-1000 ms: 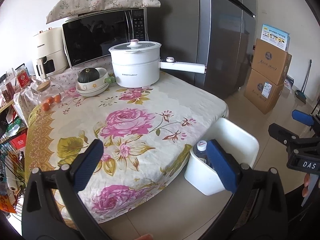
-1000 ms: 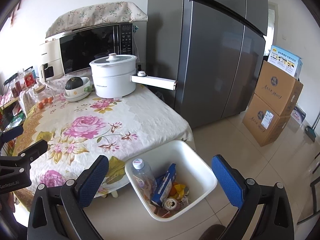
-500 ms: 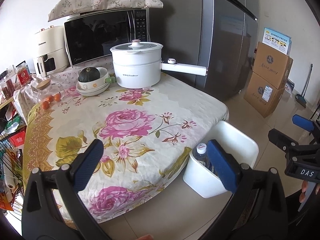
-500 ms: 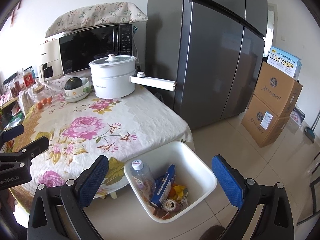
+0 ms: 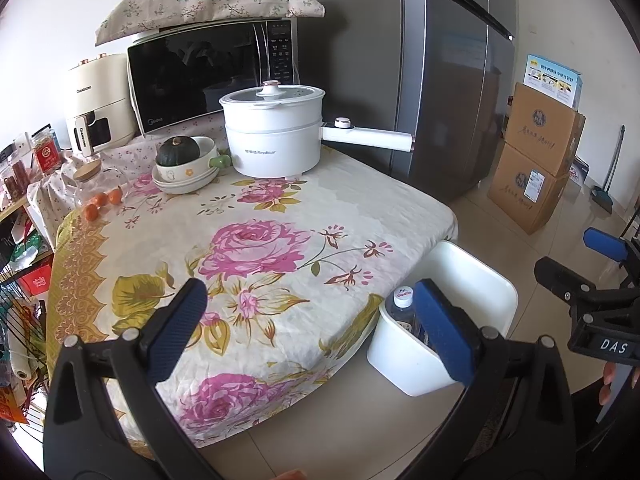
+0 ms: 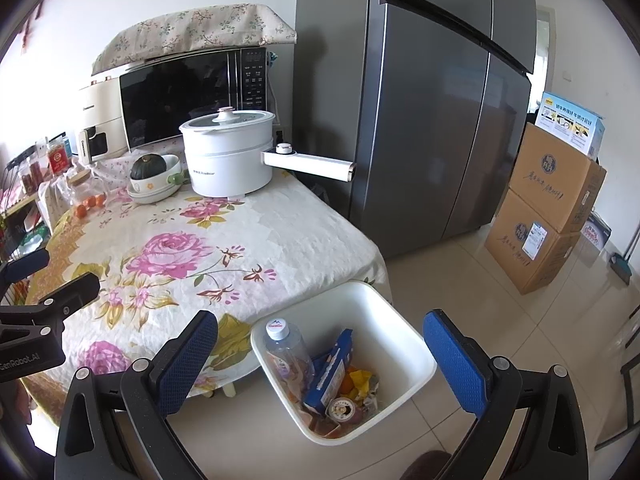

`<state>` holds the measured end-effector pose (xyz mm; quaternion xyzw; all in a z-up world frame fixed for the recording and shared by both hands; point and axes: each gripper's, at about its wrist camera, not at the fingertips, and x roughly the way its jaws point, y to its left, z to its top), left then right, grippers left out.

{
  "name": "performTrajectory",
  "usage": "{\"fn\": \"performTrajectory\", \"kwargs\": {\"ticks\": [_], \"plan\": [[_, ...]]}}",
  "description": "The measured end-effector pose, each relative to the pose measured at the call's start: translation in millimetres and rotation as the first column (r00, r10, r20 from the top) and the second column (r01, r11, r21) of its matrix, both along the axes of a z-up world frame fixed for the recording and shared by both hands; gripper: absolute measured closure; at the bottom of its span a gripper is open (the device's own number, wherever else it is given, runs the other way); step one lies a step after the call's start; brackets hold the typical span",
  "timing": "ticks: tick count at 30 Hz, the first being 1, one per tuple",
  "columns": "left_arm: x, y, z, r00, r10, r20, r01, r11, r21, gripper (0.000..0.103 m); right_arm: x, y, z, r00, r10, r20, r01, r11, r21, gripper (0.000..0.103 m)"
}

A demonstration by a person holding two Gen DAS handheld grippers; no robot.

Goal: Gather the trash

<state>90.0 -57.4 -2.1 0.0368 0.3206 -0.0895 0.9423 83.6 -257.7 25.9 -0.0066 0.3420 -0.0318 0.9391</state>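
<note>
Both the left claw point(image 5: 310, 318) and right claw point(image 6: 320, 346) gape wide, holding nothing. The full white plastic bin point(image 6: 416, 344) beside the floral-clothed bench point(image 5: 256, 216) could tip if a claw knocks it.

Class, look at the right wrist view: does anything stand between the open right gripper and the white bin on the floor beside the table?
Nothing visible does. The right gripper is open and empty above the white bin, whose open top faces it; the bottle and blue box lie inside.
</note>
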Motion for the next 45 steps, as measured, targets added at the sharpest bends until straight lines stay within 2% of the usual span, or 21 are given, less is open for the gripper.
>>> {"fn": "performTrajectory", "kwargs": {"ticks": [45], "plan": [[-0.8,6.1,-3.6,1.000,0.009,-0.006,-0.009,1.000,0.026,0.001,4.7,7.3,-3.1,0.999,0.031,-0.016,-0.031,0.999,0.016,0.000]]}}
